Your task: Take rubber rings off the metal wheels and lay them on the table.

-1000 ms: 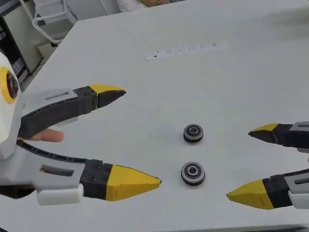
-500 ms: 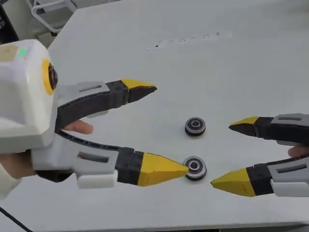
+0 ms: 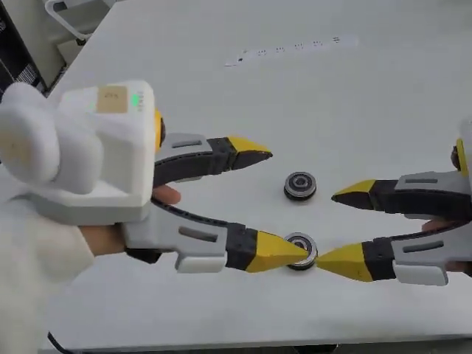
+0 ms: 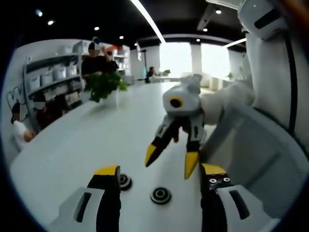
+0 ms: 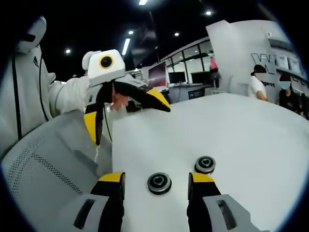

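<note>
Near the front edge of the white table (image 3: 221,88) two small metal wheels lie flat, one behind the other and a little apart, each with its dark rubber ring (image 3: 302,265) on the rim, so no ring is off yet. The near wheel (image 3: 299,251) is the one being approached: in the head view the left gripper (image 3: 287,204) comes in from the left and the right gripper (image 3: 326,227) from the right, their lower yellow tips meeting at that wheel, though whether either tip touches it I cannot tell. Both claws stand wide apart and hold nothing. In the right gripper view the near wheel (image 5: 159,182) sits between that gripper's jaws, with the far wheel (image 5: 205,164) just beside the right-hand jaw and the left gripper (image 5: 130,123) facing it from across the table. To my mind, the step in hand is getting a first hold on the near wheel. It would go best if one gripper closes squarely across the wheel to steady it while the other works a tip under the ring's edge and peels it off round the rim. The wheel looks light and may skid or roll if pushed from one side, so the two should press evenly, keeping clear of the far wheel (image 3: 300,185).
</note>
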The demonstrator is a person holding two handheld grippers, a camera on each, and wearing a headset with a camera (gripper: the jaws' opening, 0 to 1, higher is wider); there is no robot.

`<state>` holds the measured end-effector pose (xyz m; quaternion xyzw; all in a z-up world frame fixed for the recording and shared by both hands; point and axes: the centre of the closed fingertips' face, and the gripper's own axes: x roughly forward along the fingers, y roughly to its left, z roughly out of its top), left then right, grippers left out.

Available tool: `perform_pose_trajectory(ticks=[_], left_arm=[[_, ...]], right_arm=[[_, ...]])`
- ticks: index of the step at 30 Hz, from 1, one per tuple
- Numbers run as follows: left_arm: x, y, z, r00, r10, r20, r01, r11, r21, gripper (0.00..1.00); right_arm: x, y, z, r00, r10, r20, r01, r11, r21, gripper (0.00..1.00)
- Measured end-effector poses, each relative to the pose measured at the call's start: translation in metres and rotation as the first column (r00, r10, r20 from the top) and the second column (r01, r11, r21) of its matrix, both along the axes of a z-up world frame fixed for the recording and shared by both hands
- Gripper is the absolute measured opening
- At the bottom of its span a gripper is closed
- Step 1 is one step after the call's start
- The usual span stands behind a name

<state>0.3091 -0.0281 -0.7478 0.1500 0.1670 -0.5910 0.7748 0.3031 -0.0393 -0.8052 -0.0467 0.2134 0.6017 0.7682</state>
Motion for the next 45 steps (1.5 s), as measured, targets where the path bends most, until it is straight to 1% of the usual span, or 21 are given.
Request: perform_pose_trajectory(ticks=[3, 6, 11, 13, 16, 19, 20, 21, 22, 24, 27, 30, 33, 36, 38, 39, 40, 41, 42, 43, 45], left_arm=[[0.0, -0.004, -0.01, 1.0, -0.002, -0.021, 0.002, 1.0, -0.014, 0.63], [-0.003, -0.006, -0.022, 0.998, -0.015, -0.055, 0.015, 1.0, -0.003, 0.56], [-0.001, -0.008, -0.033, 0.996, 0.002, -0.085, -0.003, 1.0, -0.016, 0.53], [0.001, -0.007, -0.041, 0.996, 0.017, -0.09, -0.018, 1.0, -0.008, 0.48], [0.003, -0.005, -0.053, 0.993, 0.036, -0.112, -0.035, 0.999, 0.008, 0.47], [0.002, -0.003, -0.062, 0.991, 0.042, -0.128, -0.039, 0.999, 0.02, 0.44], [0.003, -0.003, -0.065, 0.99, 0.047, -0.137, -0.044, 0.999, 0.024, 0.41], [0.002, -0.002, -0.069, 0.987, 0.052, -0.154, -0.048, 0.998, 0.027, 0.39], [0.003, -0.002, -0.071, 0.985, 0.056, -0.16, -0.052, 0.998, 0.028, 0.38], [0.003, -0.002, -0.074, 0.984, 0.061, -0.164, -0.057, 0.998, 0.032, 0.37], [0.007, -0.002, -0.079, 0.984, 0.077, -0.159, -0.071, 0.996, 0.046, 0.34], [0.009, -0.001, -0.086, 0.983, 0.083, -0.161, -0.074, 0.995, 0.066, 0.28], [0.01, 0.0, -0.091, 0.981, 0.093, -0.17, -0.082, 0.994, 0.073, 0.27], [0.008, -0.001, -0.094, 0.979, 0.091, -0.18, -0.079, 0.994, 0.077, 0.22], [0.008, -0.001, -0.096, 0.98, 0.088, -0.176, -0.074, 0.994, 0.085, 0.19], [0.007, -0.002, -0.098, 0.981, 0.087, -0.175, -0.072, 0.993, 0.088, 0.2], [0.006, -0.001, -0.1, 0.979, 0.093, -0.183, -0.077, 0.993, 0.092, 0.2], [0.006, -0.003, -0.098, 0.98, 0.092, -0.177, -0.079, 0.994, 0.078, 0.2], [0.005, -0.003, -0.098, 0.979, 0.089, -0.184, -0.076, 0.994, 0.076, 0.2], [0.004, -0.003, -0.098, 0.98, 0.085, -0.182, -0.071, 0.994, 0.079, 0.18], [0.005, -0.003, -0.098, 0.983, 0.08, -0.164, -0.067, 0.994, 0.083, 0.15]], right_arm=[[0.001, 0.002, -0.003, 1.0, 0.005, 0.003, -0.005, 1.0, -0.002, 0.47], [0.001, 0.003, -0.007, 1.0, 0.01, -0.004, -0.01, 1.0, -0.017, 0.44], [0.001, 0.004, -0.01, 1.0, 0.017, -0.002, -0.017, 1.0, -0.022, 0.42], [0.002, 0.005, -0.014, 1.0, 0.015, -0.004, -0.015, 0.999, -0.032, 0.41], [0.004, 0.003, -0.024, 1.0, 0.016, 0.003, -0.016, 0.997, -0.077, 0.39], [0.003, 0.003, -0.03, 1.0, 0.029, 0.0, -0.029, 0.995, -0.092, 0.37], [0.003, 0.003, -0.031, 1.0, 0.032, 0.0, -0.031, 0.995, -0.095, 0.36], [0.003, 0.003, -0.033, 0.999, 0.037, 0.001, -0.036, 0.994, -0.102, 0.35], [0.003, 0.003, -0.034, 0.999, 0.04, 0.003, -0.039, 0.994, -0.107, 0.34], [0.003, 0.004, -0.037, 0.999, 0.044, 0.004, -0.043, 0.992, -0.118, 0.33], [0.003, 0.003, -0.044, 0.999, 0.053, 0.006, -0.052, 0.989, -0.139, 0.3], [0.003, 0.004, -0.046, 0.998, 0.06, 0.008, -0.058, 0.988, -0.142, 0.28], [0.003, 0.005, -0.047, 0.998, 0.067, 0.009, -0.066, 0.988, -0.142, 0.26], [0.003, 0.007, -0.049, 0.997, 0.073, 0.008, -0.071, 0.987, -0.143, 0.25], [0.003, 0.008, -0.051, 0.997, 0.079, 0.014, -0.076, 0.986, -0.15, 0.24], [0.003, 0.008, -0.052, 0.997, 0.082, 0.015, -0.079, 0.985, -0.155, 0.24], [0.002, 0.009, -0.054, 0.996, 0.087, 0.014, -0.084, 0.983, -0.162, 0.23], [0.001, 0.009, -0.056, 0.996, 0.094, 0.014, -0.09, 0.982, -0.169, 0.23], [0.0, 0.009, -0.058, 0.995, 0.099, 0.017, -0.095, 0.98, -0.177, 0.22], [0.0, 0.009, -0.059, 0.994, 0.104, 0.026, -0.097, 0.978, -0.186, 0.22], [0.0, 0.009, -0.059, 0.994, 0.105, 0.029, -0.098, 0.977, -0.187, 0.22]])
